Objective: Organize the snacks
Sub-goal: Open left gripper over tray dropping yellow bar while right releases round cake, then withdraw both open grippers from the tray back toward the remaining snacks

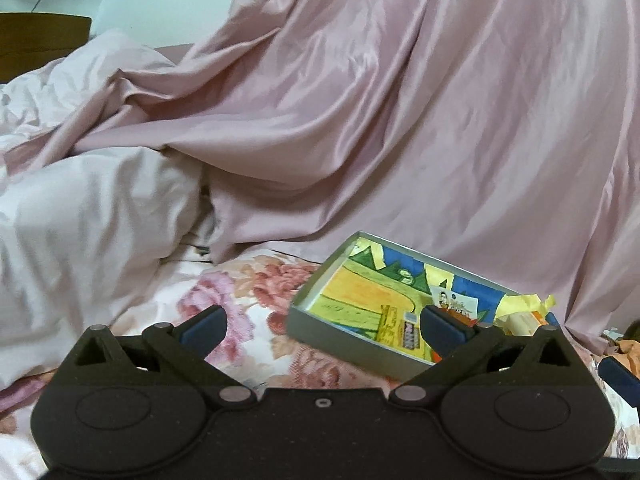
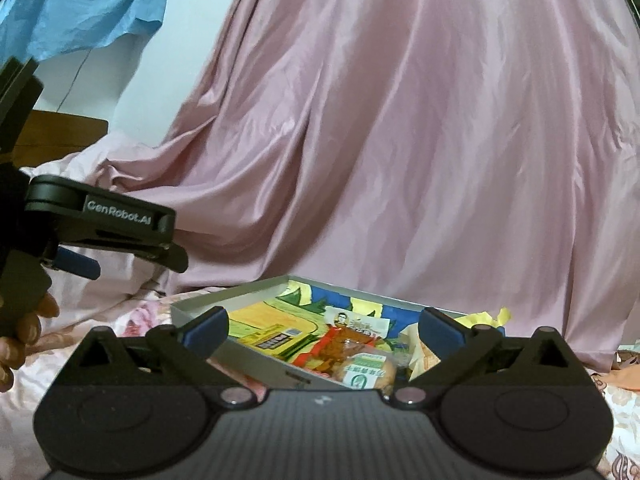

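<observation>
A shallow grey box (image 1: 308,300) (image 2: 188,306) with a colourful drawn lining lies on the floral bedsheet. Inside it are an orange-red snack packet (image 2: 340,346), a wrapped bun with a green label (image 2: 366,372), a small yellow packet (image 2: 276,338) and crumpled yellow paper (image 2: 486,318). My left gripper (image 1: 324,326) is open and empty, just left of the box's near corner. My right gripper (image 2: 323,328) is open and empty, right in front of the box, level with the snacks. The left gripper also shows from the side in the right wrist view (image 2: 132,248).
Pink satin bedding (image 1: 400,120) is heaped high behind the box. A pale quilt (image 1: 80,220) bunches at the left. A hand (image 2: 24,332) grips the left tool's handle. Orange wrappers (image 1: 624,350) lie right of the box. Blue cloth (image 2: 88,4) hangs at upper left.
</observation>
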`<state>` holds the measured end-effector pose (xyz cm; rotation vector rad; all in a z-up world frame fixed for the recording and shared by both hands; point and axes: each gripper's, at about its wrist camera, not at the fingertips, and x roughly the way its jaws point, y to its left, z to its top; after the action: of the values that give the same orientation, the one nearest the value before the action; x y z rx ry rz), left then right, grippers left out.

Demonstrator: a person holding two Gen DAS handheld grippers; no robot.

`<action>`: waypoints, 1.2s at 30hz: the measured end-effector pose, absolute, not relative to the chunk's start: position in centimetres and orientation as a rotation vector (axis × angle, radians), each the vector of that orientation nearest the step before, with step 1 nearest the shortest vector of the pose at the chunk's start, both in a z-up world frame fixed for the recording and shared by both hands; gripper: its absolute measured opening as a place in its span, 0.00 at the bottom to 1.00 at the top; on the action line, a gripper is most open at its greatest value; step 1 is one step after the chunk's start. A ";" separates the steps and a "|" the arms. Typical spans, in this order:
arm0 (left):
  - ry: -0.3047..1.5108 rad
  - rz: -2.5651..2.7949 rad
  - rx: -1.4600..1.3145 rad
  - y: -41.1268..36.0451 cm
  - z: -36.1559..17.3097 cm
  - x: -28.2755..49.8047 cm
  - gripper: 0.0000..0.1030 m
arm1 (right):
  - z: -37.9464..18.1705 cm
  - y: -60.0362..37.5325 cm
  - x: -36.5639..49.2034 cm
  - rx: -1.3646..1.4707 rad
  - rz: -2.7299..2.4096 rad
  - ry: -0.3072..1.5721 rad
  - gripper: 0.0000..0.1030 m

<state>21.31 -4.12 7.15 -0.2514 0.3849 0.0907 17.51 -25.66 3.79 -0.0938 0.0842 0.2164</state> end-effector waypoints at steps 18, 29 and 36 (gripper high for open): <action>0.401 0.070 -0.180 -1.2 4.7 11.5 0.99 | 3.5 -23.4 10.1 -0.049 0.278 0.167 1.00; 0.453 0.081 -0.159 0.9 2.1 7.9 0.99 | 1.8 -21.7 7.3 -0.021 0.314 0.325 1.00; 0.479 0.058 -0.097 1.5 0.5 6.7 0.99 | 0.4 -20.5 7.0 -0.051 0.344 0.438 1.00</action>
<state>6.66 1.45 0.49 -0.0971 0.4793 0.0578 7.05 -20.55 0.38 -0.0506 0.4384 0.3439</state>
